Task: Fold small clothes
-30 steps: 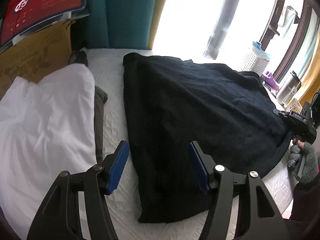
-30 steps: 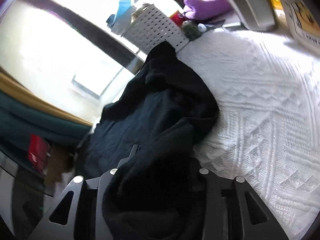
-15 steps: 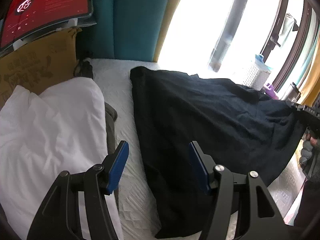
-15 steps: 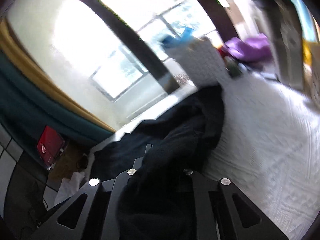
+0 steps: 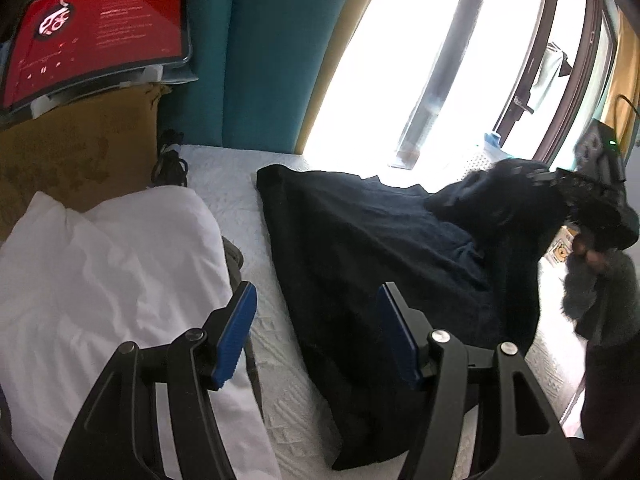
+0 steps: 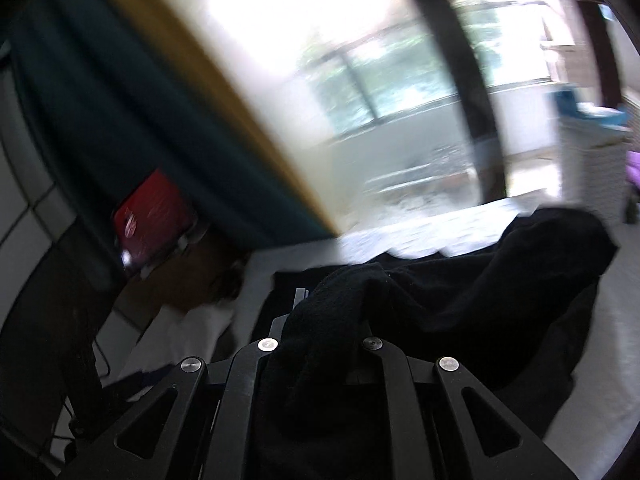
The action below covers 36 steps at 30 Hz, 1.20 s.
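In the left wrist view, the left gripper (image 5: 316, 332) is seen spread and empty over the near edge of the bed (image 5: 224, 168), between the white cloth (image 5: 104, 272) and the black garment (image 5: 380, 248). A second ago the garment lay flat across the bed's middle, with its right edge down at the bed's right side. That edge has now been lifted and carried inward by the right gripper (image 5: 560, 188), so a raised hump of cloth is formed over the right part. The first fold is judged to be under way, right side over left. The garment's long axis is seen running from the bed's near edge toward the window end, and the left half lies flat, its far corner toward the teal headboard (image 5: 272, 52).

In the right wrist view, which is blurred, the right gripper (image 6: 320, 340) is seen pinching a thick bunch of the black garment (image 6: 460, 300); the jaws have just been closing on it, with cloth between them. The rest is draped forward and rightward off the grip.
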Available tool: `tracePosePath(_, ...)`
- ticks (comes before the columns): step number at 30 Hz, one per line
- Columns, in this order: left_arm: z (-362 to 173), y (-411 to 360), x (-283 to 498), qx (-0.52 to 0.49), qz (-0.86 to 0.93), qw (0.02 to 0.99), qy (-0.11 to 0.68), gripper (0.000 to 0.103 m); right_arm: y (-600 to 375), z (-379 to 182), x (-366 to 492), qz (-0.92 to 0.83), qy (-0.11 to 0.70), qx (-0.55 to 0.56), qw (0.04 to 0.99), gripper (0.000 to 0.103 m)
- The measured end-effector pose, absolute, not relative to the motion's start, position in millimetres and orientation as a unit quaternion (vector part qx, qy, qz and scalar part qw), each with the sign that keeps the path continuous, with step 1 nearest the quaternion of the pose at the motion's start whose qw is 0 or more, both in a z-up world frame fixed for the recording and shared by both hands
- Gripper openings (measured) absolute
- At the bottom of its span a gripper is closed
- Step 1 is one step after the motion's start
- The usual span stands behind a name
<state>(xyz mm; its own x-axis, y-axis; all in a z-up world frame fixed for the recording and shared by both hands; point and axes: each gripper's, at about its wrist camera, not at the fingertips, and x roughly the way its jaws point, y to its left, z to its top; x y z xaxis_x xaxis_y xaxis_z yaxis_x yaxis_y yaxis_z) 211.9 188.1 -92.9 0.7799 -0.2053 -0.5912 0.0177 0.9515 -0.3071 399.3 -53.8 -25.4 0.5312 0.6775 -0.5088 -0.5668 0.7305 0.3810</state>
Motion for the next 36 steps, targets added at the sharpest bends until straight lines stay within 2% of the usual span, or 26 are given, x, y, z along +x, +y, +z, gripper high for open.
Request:
tracePosePath(11, -106.6, 217.7, 188.6, -0.166, -0.033, 0.93, 0.327, 0.063, 63.9, -103.5, 363.5, 0.419, 0.418, -0.012, 0.806, 0.011)
tracePosePath(15, -106.7, 221.8, 182.5, -0.164, -0.028, 0.93, 0.328, 0.063, 80.6, -118.1, 349.5, 0.409, 0.426, -0.049, 0.805, 0.012)
tracePosePath(19, -105.4, 223.7, 179.9, -0.16, -0.023, 0.93, 0.329, 0.063, 83.5, -123.9, 336.2, 0.409, 0.421, -0.081, 0.805, 0.017)
tracePosePath(20, -103.8, 223.9, 178.8, -0.159, -0.02, 0.931, 0.328, 0.063, 85.1, -124.4, 330.8, 0.416, 0.418, -0.088, 0.803, 0.023)
tracePosePath(21, -103.7, 223.8, 179.5, -0.158, -0.019, 0.931, 0.328, 0.063, 84.9, -124.3, 325.8, 0.425, 0.415, -0.092, 0.799, 0.041)
tracePosePath(22, -101.6, 224.0, 178.7, -0.157, -0.016, 0.932, 0.326, 0.063, 87.8, -125.1, 318.2, 0.442, 0.414, -0.097, 0.79, 0.07)
tracePosePath(24, -99.3, 225.7, 176.9, -0.155, -0.011, 0.933, 0.325, 0.063, 94.0, -126.9, 302.2, 0.466, 0.409, -0.119, 0.775, 0.103)
tracePosePath(29, -88.2, 228.5, 172.5, -0.148, 0.006, 0.937, 0.318, 0.064, 86.6, -121.5, 287.9, 0.479, 0.399, -0.131, 0.771, 0.103)
tracePosePath(31, -82.4, 225.4, 172.7, -0.139, 0.011, 0.939, 0.314, 0.075, 73.0, -112.6, 287.9, 0.476, 0.392, -0.12, 0.778, 0.103)
tracePosePath(33, -76.7, 219.7, 176.1, -0.13, 0.009, 0.941, 0.311, 0.081, 53.2, -99.9, 287.4, 0.468, 0.38, -0.111, 0.79, 0.103)
tracePosePath(36, -69.0, 204.1, 188.2, -0.116, -0.006, 0.943, 0.313, 0.081, 20.2, -86.0, 288.4, 0.449, 0.364, -0.094, 0.81, 0.103)
